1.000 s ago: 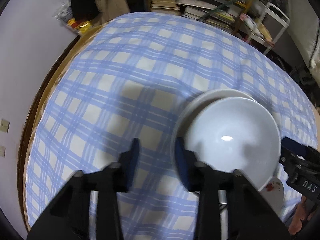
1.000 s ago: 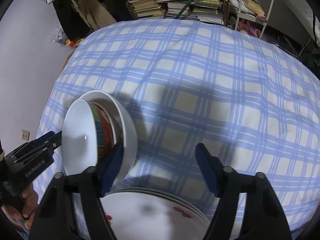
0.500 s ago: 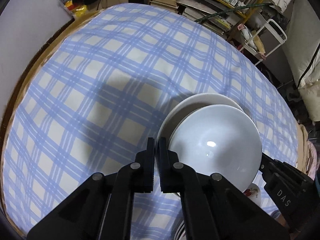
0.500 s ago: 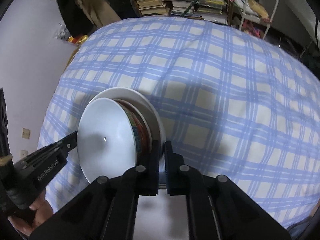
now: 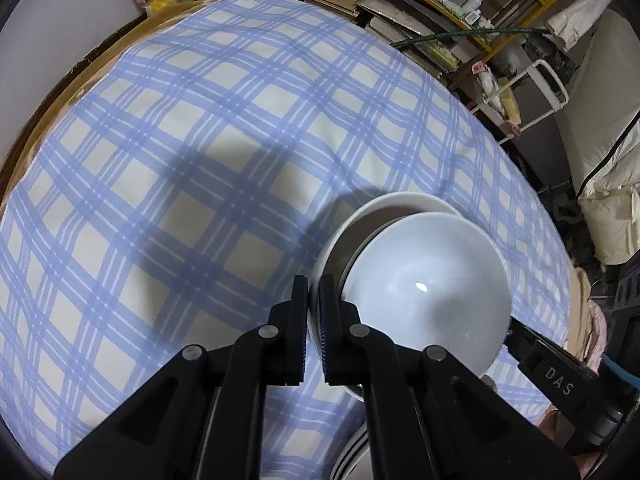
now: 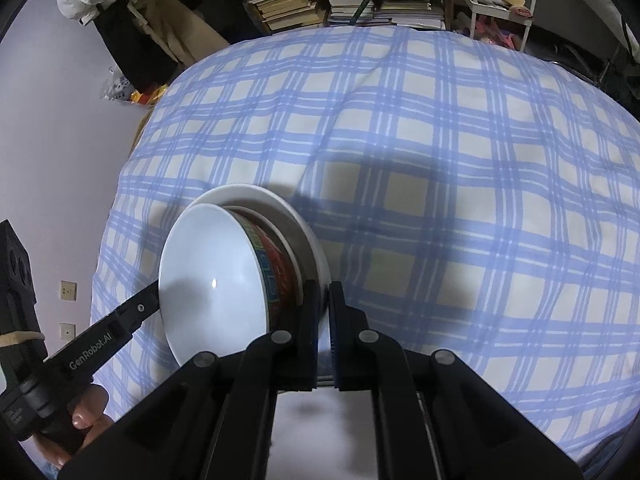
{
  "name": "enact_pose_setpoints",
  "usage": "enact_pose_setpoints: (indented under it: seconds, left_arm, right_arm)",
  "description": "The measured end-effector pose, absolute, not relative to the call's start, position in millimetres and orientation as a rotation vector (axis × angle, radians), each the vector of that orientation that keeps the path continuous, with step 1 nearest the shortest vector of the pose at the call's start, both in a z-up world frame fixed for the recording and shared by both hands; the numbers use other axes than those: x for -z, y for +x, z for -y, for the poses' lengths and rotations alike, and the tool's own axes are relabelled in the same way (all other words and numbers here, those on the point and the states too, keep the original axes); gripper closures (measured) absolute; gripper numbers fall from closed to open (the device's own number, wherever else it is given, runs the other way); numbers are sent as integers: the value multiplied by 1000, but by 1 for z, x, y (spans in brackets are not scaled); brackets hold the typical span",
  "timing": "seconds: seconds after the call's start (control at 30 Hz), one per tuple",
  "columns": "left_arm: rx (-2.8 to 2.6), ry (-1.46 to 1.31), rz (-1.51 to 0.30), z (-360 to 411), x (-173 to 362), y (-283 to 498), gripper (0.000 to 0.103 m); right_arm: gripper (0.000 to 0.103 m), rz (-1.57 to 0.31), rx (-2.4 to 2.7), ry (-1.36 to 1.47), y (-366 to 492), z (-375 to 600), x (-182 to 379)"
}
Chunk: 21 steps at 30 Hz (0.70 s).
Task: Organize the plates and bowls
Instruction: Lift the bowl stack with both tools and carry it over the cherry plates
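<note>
Two tools, left tool [image 5: 314,312] and right tool [image 6: 324,320], each clamped on the outer white bowl's [image 6: 316,248] rim.

Left gripper [image 5: 314,312] and right gripper [image 6: 324,316]: both point steeply downward, jaws closed on the outer bowl's rim at opposite sides.

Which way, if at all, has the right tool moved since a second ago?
Yes. The right tool has just closed: its right-hand finger, earlier out over the checked cloth, swung left to pinch the outer white bowl by its rim.
</note>
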<state>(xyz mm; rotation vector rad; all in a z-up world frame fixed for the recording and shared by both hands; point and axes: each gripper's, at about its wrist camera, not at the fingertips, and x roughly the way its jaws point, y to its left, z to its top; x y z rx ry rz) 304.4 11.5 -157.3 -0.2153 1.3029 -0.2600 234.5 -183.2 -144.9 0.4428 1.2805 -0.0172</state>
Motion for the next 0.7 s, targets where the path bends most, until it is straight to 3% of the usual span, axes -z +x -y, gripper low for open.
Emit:
enact_pose_setpoints:
  seconds: [0.27,0.4,0.7]
  left_arm:
    - [281,-382,-1382,-34,173,305,90]
    - [266,-222,-1350,-16,162,300,98]
    - [301,-186,-1332,-11,143,297,98]
  right_arm:
    - [95,-1278,0,436,231,184,149]
    - [94,-1279,-19,476,230,190,150]
    - [94,-1262,-72,477,225,196,139]
